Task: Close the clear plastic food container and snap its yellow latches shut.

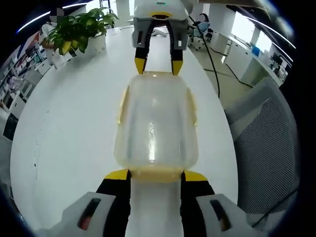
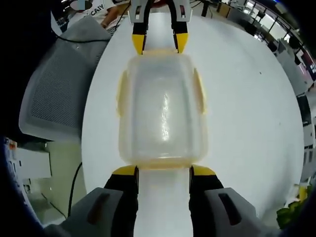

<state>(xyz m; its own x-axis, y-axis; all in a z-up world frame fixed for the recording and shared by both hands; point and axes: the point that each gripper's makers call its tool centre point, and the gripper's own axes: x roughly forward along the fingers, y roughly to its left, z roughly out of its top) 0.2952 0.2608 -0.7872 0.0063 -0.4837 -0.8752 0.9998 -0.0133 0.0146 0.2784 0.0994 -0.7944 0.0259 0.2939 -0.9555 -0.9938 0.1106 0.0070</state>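
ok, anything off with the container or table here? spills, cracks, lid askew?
Nothing stands out. The clear container sits square on the white table, lid on, no spills or visible cracks. Left tongs and right tongs sit at opposite ends. Latch state is hard to tell.

We can read only "CAIV" on a white sign (image 2: 93, 7) beyond the table's (image 2: 247, 113) far end.

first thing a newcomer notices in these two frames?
The clear container, lid on, sits mid-table between two grippers facing each other across it. The left gripper meets one short end and the right gripper the opposite end, jaws open at the yellow latches. A potted plant stands on the white table behind.
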